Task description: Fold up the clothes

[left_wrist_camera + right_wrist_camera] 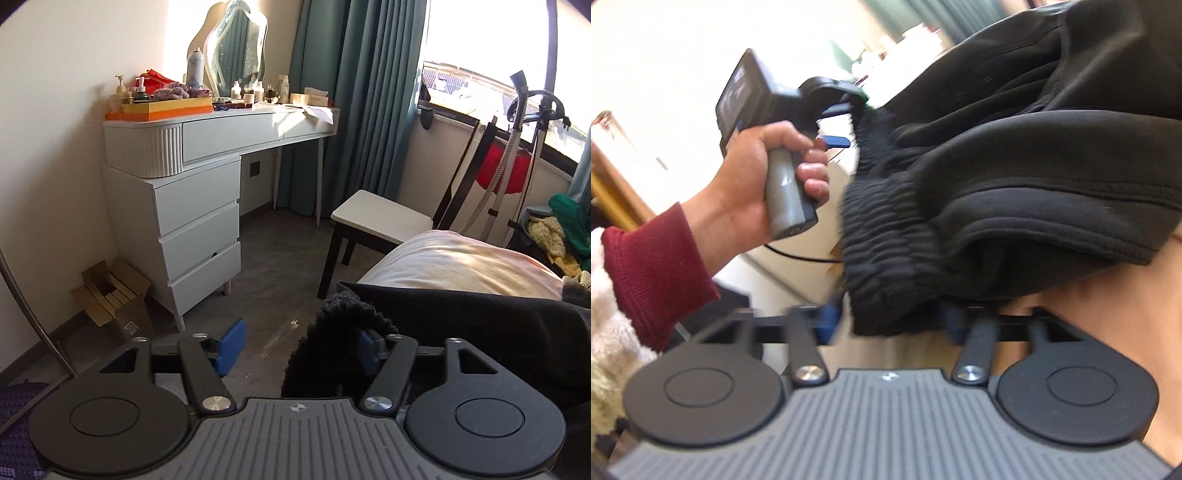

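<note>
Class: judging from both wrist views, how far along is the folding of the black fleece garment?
Done: black fleece garment lies bunched in layers on the pale bed. In hand: nothing; left gripper and right gripper stand open around its ribbed hem. Left: flattening it; the garments heaped beyond.

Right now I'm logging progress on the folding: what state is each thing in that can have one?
Left gripper: open, garment edge between the jaws.
Right gripper: open, waistband between the jaws.
Black garment: bunched on the bed, unfolded.
Bottom drawer: slightly ajar.
Curtain: drawn aside.
Cardboard box: open, tipped over.
</note>
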A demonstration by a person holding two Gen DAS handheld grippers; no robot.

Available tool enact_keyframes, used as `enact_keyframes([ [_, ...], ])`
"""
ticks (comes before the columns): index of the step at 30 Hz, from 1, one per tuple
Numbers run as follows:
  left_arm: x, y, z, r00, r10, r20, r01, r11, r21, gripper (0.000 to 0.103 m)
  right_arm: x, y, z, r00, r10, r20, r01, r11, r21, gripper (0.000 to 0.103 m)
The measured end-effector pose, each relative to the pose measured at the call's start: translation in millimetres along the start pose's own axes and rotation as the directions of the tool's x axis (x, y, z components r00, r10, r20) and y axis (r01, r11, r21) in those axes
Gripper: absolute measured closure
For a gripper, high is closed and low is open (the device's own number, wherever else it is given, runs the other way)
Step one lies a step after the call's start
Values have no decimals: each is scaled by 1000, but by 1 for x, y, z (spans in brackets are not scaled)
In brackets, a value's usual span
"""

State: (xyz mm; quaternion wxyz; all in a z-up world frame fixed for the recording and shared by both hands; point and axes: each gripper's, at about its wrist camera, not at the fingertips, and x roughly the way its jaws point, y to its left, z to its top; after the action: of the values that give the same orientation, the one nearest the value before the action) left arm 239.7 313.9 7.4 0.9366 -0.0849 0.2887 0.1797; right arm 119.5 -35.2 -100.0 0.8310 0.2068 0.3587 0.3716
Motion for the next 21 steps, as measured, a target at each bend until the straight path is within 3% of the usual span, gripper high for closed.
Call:
enact_keyframes([
  [2, -24, 6, -3, 999, 7, 33, -8, 1000, 23, 5, -10, 10, -3, 1000, -6, 10, 6, 999, -39, 14],
  [5, -68, 5, -10, 997, 3, 79, -7, 999, 50, 3, -28, 22, -5, 999, -19, 25, 21, 997, -68, 14],
  [8, -117, -6, -20, 992, -69, 110, 64, 997, 54, 3, -57, 28, -3, 997, -33, 70, 39, 995, -87, 14],
  [11, -169, -28, -35, 977, -158, 140, 150, 986, 68, 3, -100, 39, -2, 985, -98, 145, 117, 985, -126, 14],
  [15, -233, -72, -65, 945, -280, 167, 262, 957, 123, 2, -169, 34, 11, 948, -195, 252, 241, 956, -167, 14],
  [18, -267, -111, -97, 921, -362, 147, 333, 924, 187, 2, -202, 24, 21, 901, -280, 332, 351, 920, -176, 14],
  [21, -291, -148, -130, 901, -406, 154, 359, 896, 262, 2, -244, 4, 26, 858, -330, 394, 417, 895, -157, 14],
])
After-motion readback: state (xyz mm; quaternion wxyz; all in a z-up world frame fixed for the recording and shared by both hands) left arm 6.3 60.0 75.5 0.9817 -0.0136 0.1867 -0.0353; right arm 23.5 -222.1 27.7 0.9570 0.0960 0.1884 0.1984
